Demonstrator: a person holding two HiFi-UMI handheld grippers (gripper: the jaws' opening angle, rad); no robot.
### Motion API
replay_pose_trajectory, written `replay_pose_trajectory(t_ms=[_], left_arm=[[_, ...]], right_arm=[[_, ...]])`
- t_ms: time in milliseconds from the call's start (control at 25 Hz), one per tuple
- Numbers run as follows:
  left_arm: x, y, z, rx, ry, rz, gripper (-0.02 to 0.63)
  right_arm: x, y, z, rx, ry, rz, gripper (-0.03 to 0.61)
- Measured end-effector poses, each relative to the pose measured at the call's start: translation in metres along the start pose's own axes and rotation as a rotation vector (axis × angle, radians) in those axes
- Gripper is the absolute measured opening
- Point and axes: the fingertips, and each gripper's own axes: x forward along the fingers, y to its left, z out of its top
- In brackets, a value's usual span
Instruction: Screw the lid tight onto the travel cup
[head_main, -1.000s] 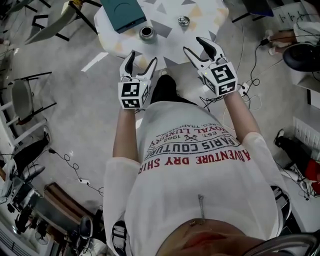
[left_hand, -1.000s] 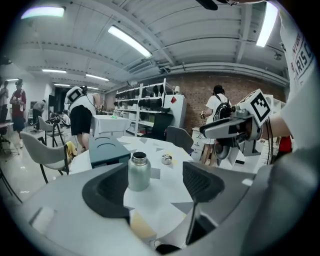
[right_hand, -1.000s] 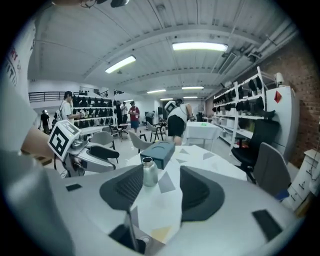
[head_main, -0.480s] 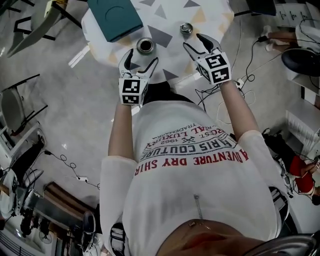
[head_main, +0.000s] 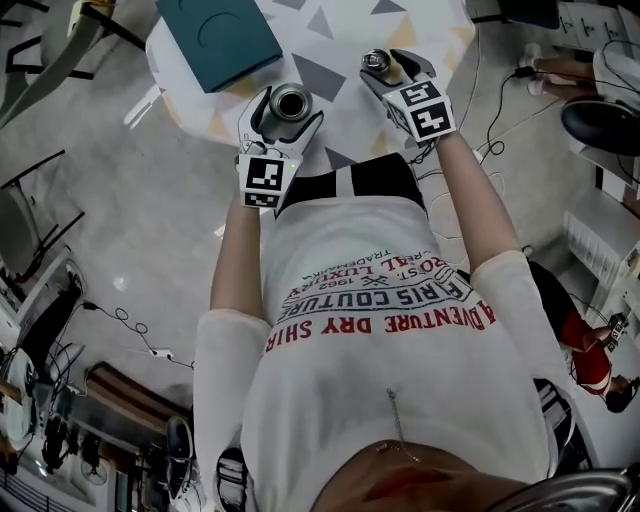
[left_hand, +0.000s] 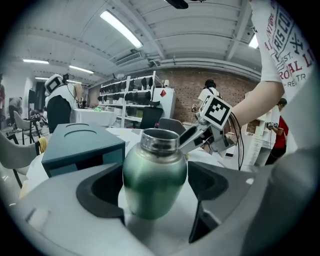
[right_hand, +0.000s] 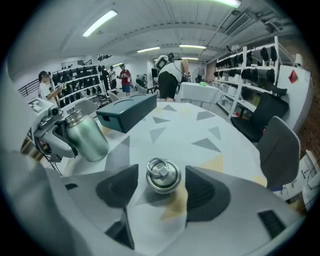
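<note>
- The travel cup (left_hand: 154, 177) is standing upright with its mouth open on the counter (right_hand: 200, 125), in the upper middle of the head view, just right of a teal box (head_main: 218, 35).
- The left gripper (head_main: 289, 108) is straddling the cup. Its fingers (left_hand: 102, 187) have just been opening and are sitting released on either side of the body, not pressing on it.
- The lid (right_hand: 162, 176) is lying ring-up on the counter, to the upper right of the cup and apart from it.
- The right gripper (head_main: 388, 70) is bracketing the lid. Its fingers (right_hand: 117, 187) have just been opening wider and are gripping nothing.
- This is looking like the pick-up stage (no threading yet). The next move is calling for each pair to clench squarely, with the lid then going level over the cup's mouth.
</note>
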Motion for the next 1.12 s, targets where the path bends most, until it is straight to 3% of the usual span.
replay_pose_trajectory(t_ms=[360, 680, 920, 1120], left_arm=[[0.004, 0.004, 0.003, 0.012, -0.027, -0.001, 0.391], [0.005, 0.004, 0.0, 0.027, -0.021, -0.027, 0.388], [0.006, 0.003, -0.003, 0.019, -0.016, -0.062, 0.39], [0.007, 0.002, -0.006, 0.01, 0.003, -0.085, 0.391]], right_arm=[[0.018, -0.005, -0.008, -0.071, 0.072, 0.043, 0.262], [0.019, -0.001, -0.007, -0.148, 0.06, 0.065, 0.261], [0.0, 0.021, 0.018, -0.205, 0.021, 0.16, 0.259], [-0.027, 0.07, 0.058, -0.371, -0.043, 0.294, 0.259]])
